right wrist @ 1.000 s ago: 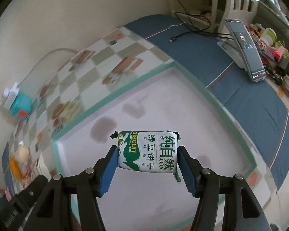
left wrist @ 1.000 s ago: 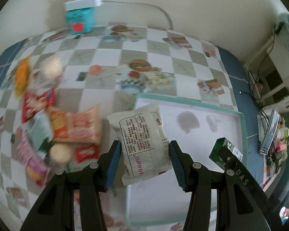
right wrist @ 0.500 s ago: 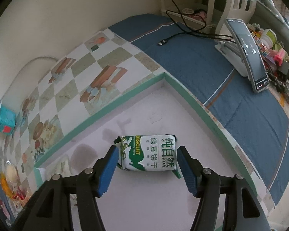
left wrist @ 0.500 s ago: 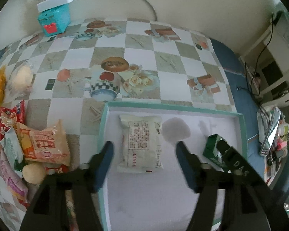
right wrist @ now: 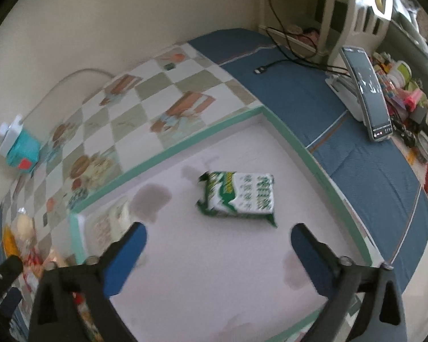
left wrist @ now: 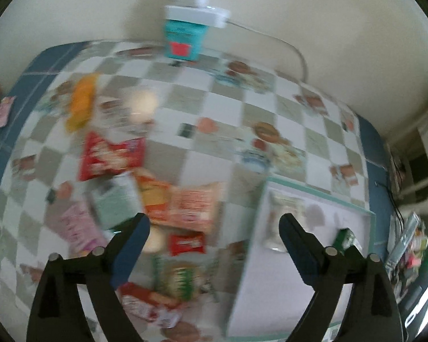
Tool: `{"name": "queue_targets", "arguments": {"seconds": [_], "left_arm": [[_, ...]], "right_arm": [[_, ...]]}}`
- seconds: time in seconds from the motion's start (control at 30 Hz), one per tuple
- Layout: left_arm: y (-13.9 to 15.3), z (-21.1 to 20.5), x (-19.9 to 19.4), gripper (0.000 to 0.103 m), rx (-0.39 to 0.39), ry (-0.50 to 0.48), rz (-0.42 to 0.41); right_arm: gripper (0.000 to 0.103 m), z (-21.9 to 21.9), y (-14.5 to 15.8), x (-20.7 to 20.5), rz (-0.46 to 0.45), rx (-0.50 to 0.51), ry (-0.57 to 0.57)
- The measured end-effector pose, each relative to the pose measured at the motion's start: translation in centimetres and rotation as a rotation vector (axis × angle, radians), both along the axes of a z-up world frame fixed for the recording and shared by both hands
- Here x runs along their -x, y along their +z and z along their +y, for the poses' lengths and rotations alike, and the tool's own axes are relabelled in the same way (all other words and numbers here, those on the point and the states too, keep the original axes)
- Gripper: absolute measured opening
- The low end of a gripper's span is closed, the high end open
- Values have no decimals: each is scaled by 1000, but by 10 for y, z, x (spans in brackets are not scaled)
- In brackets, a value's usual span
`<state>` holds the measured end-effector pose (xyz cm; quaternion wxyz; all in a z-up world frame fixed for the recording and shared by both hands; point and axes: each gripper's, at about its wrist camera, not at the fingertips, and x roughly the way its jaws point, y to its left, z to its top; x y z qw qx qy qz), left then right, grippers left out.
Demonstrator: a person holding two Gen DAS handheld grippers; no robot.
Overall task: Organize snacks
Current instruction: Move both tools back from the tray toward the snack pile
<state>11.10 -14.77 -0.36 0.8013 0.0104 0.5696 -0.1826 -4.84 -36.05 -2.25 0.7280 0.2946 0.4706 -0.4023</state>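
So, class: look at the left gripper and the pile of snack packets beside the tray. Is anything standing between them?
Nothing visible does. The left gripper hangs over the snack pile, jaws opening and empty, with only air between. The picture is blurred, so small things could be missed.

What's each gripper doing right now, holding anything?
Left gripper: jaws opening, nothing between them.
Right gripper: jaws opening, empty; green biscuit pack lies in the tray.

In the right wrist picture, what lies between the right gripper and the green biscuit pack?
Nothing: in the right wrist view only bare tray floor separates the right gripper, jaws opening, from the green biscuit pack.
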Motion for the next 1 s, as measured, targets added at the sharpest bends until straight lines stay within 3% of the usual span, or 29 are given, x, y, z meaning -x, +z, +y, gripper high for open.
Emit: {"name": "queue_targets", "arguments": {"seconds": [0.4, 0.7, 1.0], "left_arm": [[19, 88, 9, 97, -146, 170, -160], [32, 137, 17, 97, -113, 279, -179], [36, 160, 27, 97, -78, 308, -170]], "right_arm": [[103, 83, 42, -11, -85, 89, 179], [103, 126, 69, -8, -216, 87, 252], [103, 150, 77, -5, -187, 142, 279]]}}
